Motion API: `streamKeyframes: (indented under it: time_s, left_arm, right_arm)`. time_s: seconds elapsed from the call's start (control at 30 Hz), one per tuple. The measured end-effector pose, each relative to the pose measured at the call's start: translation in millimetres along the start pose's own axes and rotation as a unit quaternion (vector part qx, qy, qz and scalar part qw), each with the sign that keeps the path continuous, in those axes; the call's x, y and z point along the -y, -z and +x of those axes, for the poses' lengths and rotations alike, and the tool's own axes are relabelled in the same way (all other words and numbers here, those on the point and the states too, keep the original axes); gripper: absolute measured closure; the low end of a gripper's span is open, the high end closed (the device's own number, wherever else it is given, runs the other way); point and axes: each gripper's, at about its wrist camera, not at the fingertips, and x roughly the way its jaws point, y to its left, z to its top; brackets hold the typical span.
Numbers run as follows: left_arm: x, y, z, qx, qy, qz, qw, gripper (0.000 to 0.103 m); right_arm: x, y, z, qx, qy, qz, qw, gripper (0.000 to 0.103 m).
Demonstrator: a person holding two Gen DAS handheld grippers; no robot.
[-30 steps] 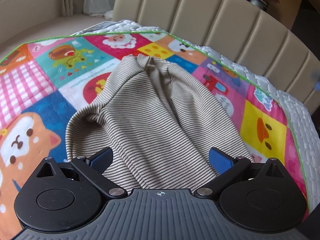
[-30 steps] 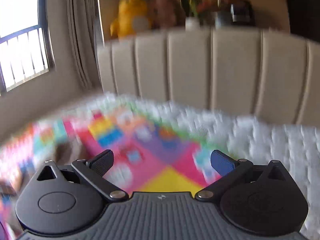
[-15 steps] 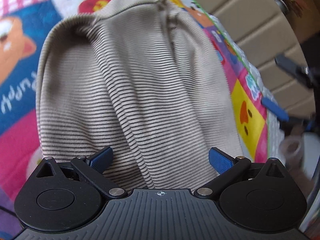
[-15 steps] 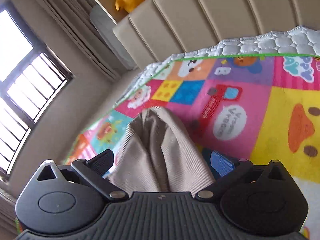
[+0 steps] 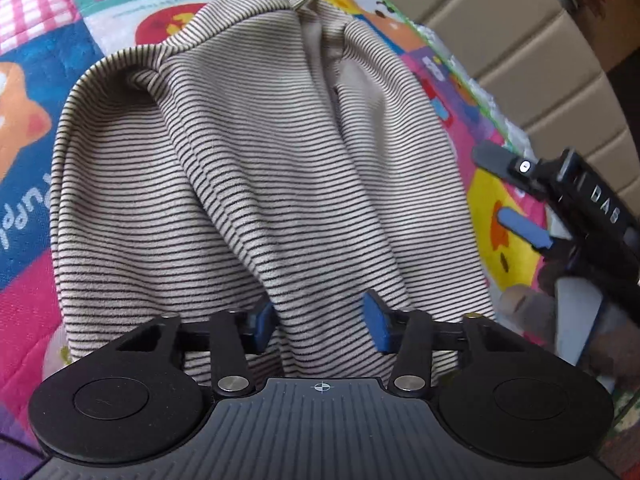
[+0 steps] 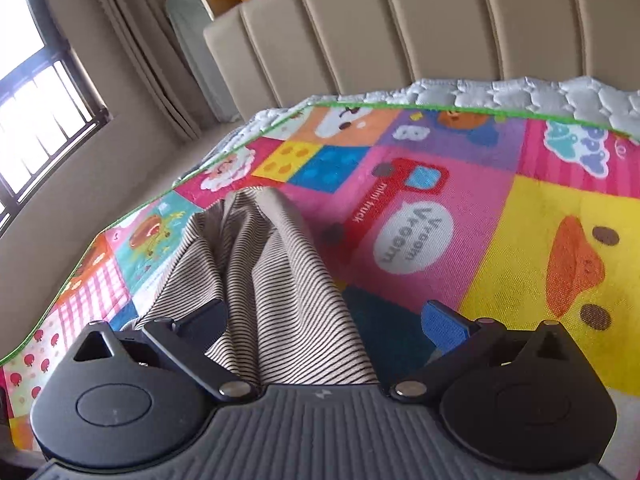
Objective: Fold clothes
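A beige shirt with thin dark stripes (image 5: 280, 160) lies crumpled on a colourful cartoon play mat (image 5: 36, 68). My left gripper (image 5: 318, 320) is at the shirt's near edge, its blue pads drawn in on a raised fold of the cloth. In the right wrist view the same shirt (image 6: 276, 280) runs away from me, and my right gripper (image 6: 326, 320) stands open with the shirt's right edge lying between its fingers. From the left wrist view, the right gripper (image 5: 508, 192) shows at the shirt's right side, jaws apart.
The mat (image 6: 520, 220) covers a white quilted mattress (image 6: 520, 92) against a beige padded headboard (image 6: 440, 32). A window (image 6: 32, 120) and curtains are at the left. A person's hand (image 5: 532, 300) holds the right gripper, blurred.
My left gripper dropped close to the shirt and its fingers closed in from wide open onto a fold. The right gripper swung down to the shirt's right edge and stays open.
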Motion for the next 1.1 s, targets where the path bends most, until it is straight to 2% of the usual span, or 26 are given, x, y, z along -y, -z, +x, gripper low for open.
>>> streamKeyframes:
  time_s: [0.13,0.27,0.37,0.43,0.47,0.53,0.6,0.63,0.7,0.73,0.77,0.8,0.83,0.87,0.93,0.97,1.03,1.1]
  left_arm:
    - [5,-3,-8,0.021,0.015,0.003,0.9997,0.076]
    - [10,-2,-19,0.037,0.019,0.018,0.999,0.079]
    - [5,-9,-27,0.048,0.033,-0.001,0.9983,0.083]
    - [-12,-20,-45,0.082,0.058,-0.049,0.9938,0.086]
    - [-23,-29,-58,0.111,0.068,-0.077,0.9885,0.093]
    - [-50,-42,-95,0.207,0.04,-0.112,0.971,0.094]
    - [-80,-50,-134,0.303,0.001,-0.146,0.9416,0.094]
    - [-95,-50,-150,0.335,-0.014,-0.168,0.927,0.09]
    - [-122,-48,-170,0.358,-0.023,-0.217,0.9078,0.081]
    - [-134,-46,-175,0.359,-0.021,-0.239,0.9019,0.065]
    - [-141,-47,-173,0.345,-0.007,-0.249,0.9047,0.056]
    - [-146,-50,-167,0.321,0.015,-0.252,0.9128,0.047]
    - [-148,-54,-159,0.295,0.037,-0.253,0.9208,0.043]
    - [-144,-58,-148,0.266,0.061,-0.245,0.9303,0.034]
    - [-126,-62,-122,0.205,0.101,-0.207,0.9515,0.021]
    - [-113,-65,-110,0.183,0.101,-0.182,0.9608,0.021]
    - [-84,-65,-85,0.146,0.071,-0.114,0.9801,0.016]
    - [-62,-63,-67,0.122,0.028,-0.059,0.9903,0.013]
  right_arm:
    - [3,-1,0,0.0,-0.001,0.005,1.0,0.0]
    - [2,0,3,-0.004,0.005,0.001,1.0,0.0]
    - [0,2,6,-0.007,0.013,-0.012,1.0,0.0]
    - [-1,3,6,-0.006,0.018,-0.02,1.0,0.0]
    - [-2,3,6,-0.004,0.021,-0.024,0.999,0.0]
    - [-2,3,4,-0.001,0.022,-0.026,0.999,0.0]
    - [-2,3,4,-0.001,0.021,-0.026,0.999,0.0]
    - [-3,3,6,-0.004,0.02,-0.027,0.999,0.0]
    - [-4,5,10,-0.014,0.019,-0.03,0.999,0.0]
    - [-5,6,12,-0.019,0.019,-0.031,0.999,0.0]
    - [-7,9,16,-0.028,0.017,-0.035,0.999,0.0]
    - [-9,13,19,-0.039,0.016,-0.04,0.998,0.0]
    - [-10,17,23,-0.05,0.014,-0.044,0.998,0.0]
    - [-12,20,27,-0.06,0.012,-0.048,0.997,0.0]
    - [-16,27,35,-0.082,0.008,-0.057,0.995,0.0]
    - [-18,31,38,-0.093,0.006,-0.062,0.994,0.0]
    - [-22,38,46,-0.114,0.003,-0.071,0.991,0.0]
    - [-25,45,54,-0.135,-0.001,-0.08,0.988,0.0]
